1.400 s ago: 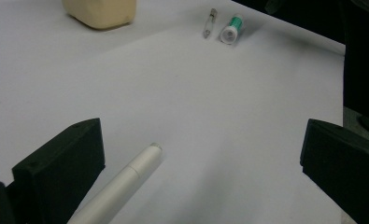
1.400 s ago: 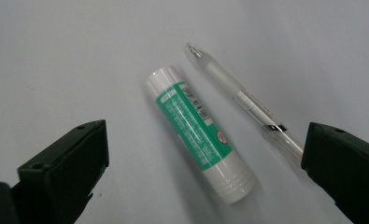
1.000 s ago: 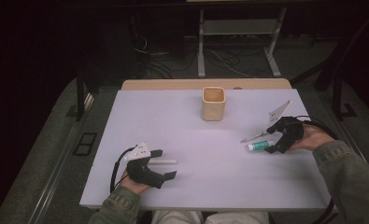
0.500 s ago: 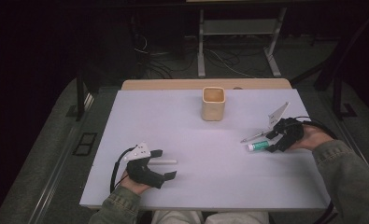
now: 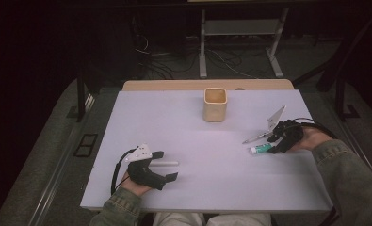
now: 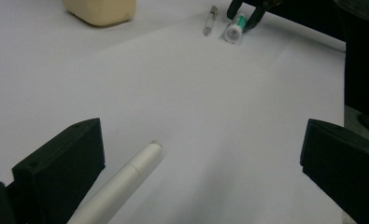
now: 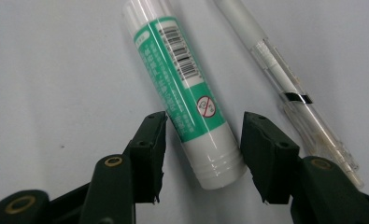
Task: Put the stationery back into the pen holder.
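Straddling the green glue stick (image 7: 184, 88), the right tool (image 7: 202, 144) is being held spread (unclamped); jaws should be closed squarely, sparing the pen (image 7: 285, 88).

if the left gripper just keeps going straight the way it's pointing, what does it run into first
Probably the white pen lying between its open jaws, close to the left gripper. Beyond that, bare white table stretches toward the green-and-white glue stick held by the right gripper, though depth is hard to judge.
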`<state>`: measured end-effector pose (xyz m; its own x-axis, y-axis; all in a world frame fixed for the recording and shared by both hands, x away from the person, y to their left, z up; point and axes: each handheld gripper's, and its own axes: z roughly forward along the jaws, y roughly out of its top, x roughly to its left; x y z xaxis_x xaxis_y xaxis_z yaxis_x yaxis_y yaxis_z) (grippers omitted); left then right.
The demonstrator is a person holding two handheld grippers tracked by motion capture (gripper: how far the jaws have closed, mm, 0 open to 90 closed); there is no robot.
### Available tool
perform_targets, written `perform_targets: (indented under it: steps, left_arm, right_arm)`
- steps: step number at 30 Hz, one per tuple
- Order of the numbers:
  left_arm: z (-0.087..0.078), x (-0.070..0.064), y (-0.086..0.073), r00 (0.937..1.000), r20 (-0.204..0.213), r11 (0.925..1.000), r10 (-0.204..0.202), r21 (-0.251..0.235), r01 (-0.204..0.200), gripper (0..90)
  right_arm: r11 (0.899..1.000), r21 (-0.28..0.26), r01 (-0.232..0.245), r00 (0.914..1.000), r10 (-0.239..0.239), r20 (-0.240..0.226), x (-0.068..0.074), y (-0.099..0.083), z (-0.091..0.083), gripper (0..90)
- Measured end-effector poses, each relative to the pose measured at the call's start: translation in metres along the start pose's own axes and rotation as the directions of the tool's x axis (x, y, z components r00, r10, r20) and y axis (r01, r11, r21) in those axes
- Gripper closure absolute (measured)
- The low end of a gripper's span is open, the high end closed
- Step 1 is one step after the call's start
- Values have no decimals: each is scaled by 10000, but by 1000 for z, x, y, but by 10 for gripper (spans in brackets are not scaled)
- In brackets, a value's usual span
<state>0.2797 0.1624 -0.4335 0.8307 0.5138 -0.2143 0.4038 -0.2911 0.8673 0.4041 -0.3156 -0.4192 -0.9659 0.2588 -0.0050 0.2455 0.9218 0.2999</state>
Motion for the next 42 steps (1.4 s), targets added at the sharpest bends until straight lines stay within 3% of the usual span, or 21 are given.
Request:
perform_targets:
  steps: [9, 13, 24, 32, 37, 40, 42]
  left_arm:
    - [0, 0, 0, 10000, -9, 10000, -7, 14, 7, 0]
    - [0, 1, 0, 10000, -12, 10000, -19, -2, 19, 0]
    - [0, 1, 0, 10000, -20, 10000, -22, -8, 22, 0]
    - [1, -1, 1, 9997, -81, 9997, 211, 103, -211, 0]
    - [1, -3, 2, 9993, -107, 9992, 345, 188, -343, 0]
    - [1, -4, 4, 9991, -82, 9986, 423, 327, -420, 0]
    - [2, -5, 6, 9987, -84, 9981, 507, 359, -504, 0]
  right_arm:
    - [9987, 249, 452, 9989, -454, 71, -1, 0, 3, 623]
    - [9957, 280, 885, 9959, -890, 181, 0, 0, 3, 641]
    - [9941, 49, 1086, 9940, -1087, 103, 5, 1, 0, 649]
    - [9972, -392, 643, 9979, -647, -98, 8, 10, -10, 650]
    - [9990, -376, 222, 9974, -247, -671, 12, 19, -16, 650]
    - [9989, -415, -197, 9929, 146, -1181, 14, 24, -18, 650]
    - [9992, -335, -217, 9923, 174, -1229, 19, 28, -20, 650]
